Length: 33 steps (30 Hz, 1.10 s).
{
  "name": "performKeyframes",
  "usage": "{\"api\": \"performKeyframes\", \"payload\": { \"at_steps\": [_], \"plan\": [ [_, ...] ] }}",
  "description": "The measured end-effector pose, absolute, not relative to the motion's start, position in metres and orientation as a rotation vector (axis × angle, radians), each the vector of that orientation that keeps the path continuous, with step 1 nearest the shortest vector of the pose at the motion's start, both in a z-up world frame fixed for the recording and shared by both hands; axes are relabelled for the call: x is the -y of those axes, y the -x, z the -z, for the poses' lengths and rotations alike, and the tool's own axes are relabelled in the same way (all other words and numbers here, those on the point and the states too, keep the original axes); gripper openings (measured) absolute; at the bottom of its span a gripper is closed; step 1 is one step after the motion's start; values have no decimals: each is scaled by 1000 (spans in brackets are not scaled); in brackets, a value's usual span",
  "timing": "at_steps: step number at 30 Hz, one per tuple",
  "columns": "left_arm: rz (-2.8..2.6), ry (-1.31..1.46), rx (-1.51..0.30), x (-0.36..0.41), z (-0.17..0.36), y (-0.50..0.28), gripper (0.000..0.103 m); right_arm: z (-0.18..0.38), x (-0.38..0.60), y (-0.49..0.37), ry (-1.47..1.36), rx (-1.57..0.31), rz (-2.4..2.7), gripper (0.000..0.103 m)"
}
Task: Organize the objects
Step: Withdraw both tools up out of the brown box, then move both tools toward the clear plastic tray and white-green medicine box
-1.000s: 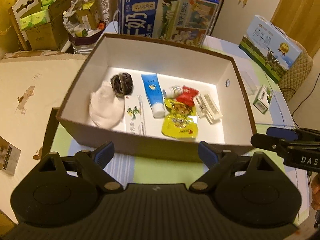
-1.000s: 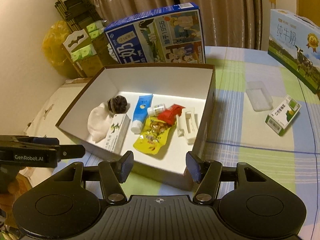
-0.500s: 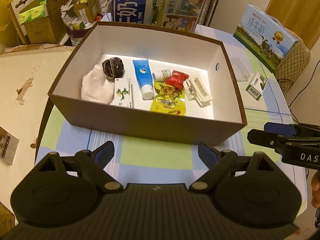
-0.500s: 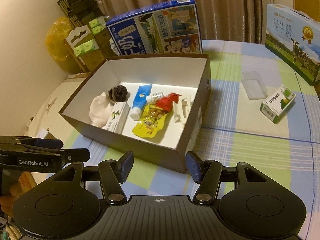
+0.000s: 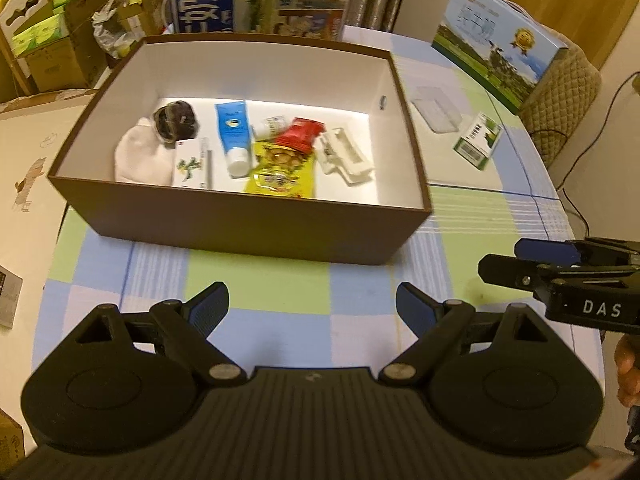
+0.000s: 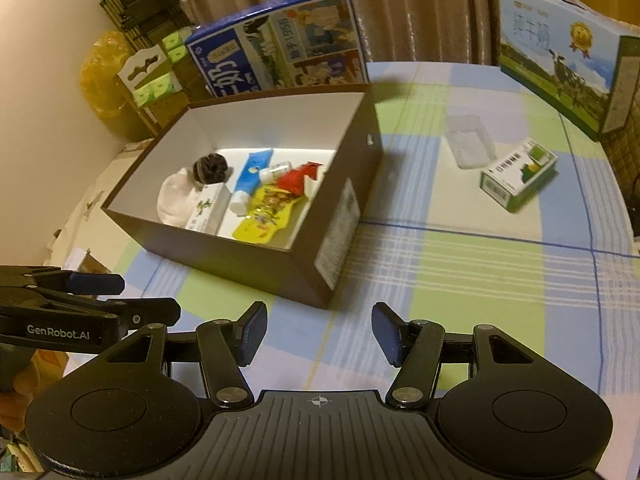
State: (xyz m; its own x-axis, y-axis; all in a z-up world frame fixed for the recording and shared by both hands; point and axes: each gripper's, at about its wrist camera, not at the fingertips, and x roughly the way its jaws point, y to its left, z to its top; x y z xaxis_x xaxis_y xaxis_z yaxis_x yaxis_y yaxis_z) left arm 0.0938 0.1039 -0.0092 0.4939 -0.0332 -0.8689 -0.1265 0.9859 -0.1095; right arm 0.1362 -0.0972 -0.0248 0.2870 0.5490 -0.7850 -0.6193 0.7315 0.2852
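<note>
While both grippers (image 5: 313,305) (image 6: 319,332) gape empty, the box (image 5: 240,224) sits beyond.

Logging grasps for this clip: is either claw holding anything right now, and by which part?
Nothing is held. The left claw and the right claw are both open and empty, above the tablecloth short of the brown box.

Both grippers are pulling back from the box (image 5: 240,220). The left gripper (image 5: 312,300), which was hanging close over the near wall a second ago, is now showing a wide band of checked cloth (image 5: 260,280) between its fingertips and the box. The right gripper (image 6: 318,326) is retreating likewise (the box's labelled end wall is coming into its view).
</note>
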Motion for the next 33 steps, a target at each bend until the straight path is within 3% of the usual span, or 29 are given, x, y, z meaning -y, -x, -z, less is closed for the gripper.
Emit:
{"api": "performKeyframes", "payload": {
  "at_steps": [33],
  "plan": [
    [113, 41, -1061, 57, 28, -177, 89, 40, 252, -218, -23, -1033, -520, 55]
  ]
}}
